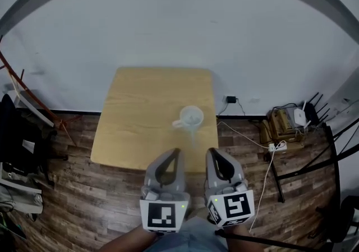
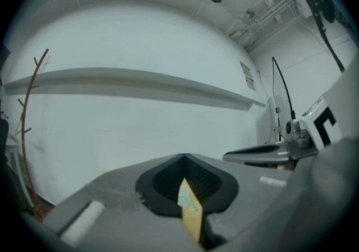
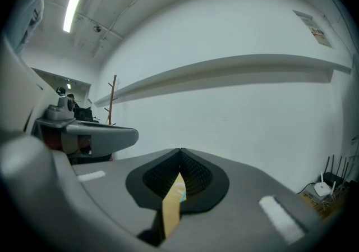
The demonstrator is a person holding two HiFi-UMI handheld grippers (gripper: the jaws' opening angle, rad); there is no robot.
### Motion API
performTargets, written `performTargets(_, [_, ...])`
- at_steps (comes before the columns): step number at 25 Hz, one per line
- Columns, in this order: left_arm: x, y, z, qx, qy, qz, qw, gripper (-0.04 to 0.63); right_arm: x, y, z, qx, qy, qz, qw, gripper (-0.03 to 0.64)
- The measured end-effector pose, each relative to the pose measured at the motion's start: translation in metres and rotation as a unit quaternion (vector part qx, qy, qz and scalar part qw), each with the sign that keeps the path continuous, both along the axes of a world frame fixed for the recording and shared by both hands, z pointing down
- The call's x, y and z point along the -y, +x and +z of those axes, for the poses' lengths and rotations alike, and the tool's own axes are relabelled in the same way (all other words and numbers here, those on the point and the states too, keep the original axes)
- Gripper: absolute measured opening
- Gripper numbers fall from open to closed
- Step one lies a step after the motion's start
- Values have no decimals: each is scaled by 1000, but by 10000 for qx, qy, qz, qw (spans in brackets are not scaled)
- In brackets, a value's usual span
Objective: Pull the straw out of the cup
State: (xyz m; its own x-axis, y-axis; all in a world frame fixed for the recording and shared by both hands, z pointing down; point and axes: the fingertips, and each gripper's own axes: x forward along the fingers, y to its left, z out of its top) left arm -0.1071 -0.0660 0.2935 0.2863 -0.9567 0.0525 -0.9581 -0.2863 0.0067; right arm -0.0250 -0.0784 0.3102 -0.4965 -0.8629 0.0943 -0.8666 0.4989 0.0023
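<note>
A clear plastic cup (image 1: 190,116) stands on the right half of the small wooden table (image 1: 140,133), and a pale straw (image 1: 193,131) leans out of it toward me. My left gripper (image 1: 176,151) and right gripper (image 1: 212,151) hover side by side at the table's near edge, short of the cup, both shut with nothing between the jaws. In the left gripper view only a sliver of table shows through the closed jaws, with the cup (image 2: 184,197) and its teal straw (image 2: 190,204). The right gripper view shows the cup (image 3: 179,190) the same way.
A white wall lies beyond the table. On the wooden floor to the right are a router (image 1: 299,116), a power strip (image 1: 277,146) and cables. Dark bags and a red-brown rack (image 1: 22,99) stand at the left. A black frame (image 1: 336,150) is at far right.
</note>
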Motion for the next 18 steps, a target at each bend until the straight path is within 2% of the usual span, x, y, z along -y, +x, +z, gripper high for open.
performTargets(9, [17, -1, 13, -24, -221, 102, 9997, 17, 18, 4, 5, -18, -103, 178, 9998, 8])
performTargets(18, [42, -8, 23, 78, -375, -23, 9993, 18, 42, -8, 20, 3, -300, -25, 9995, 8])
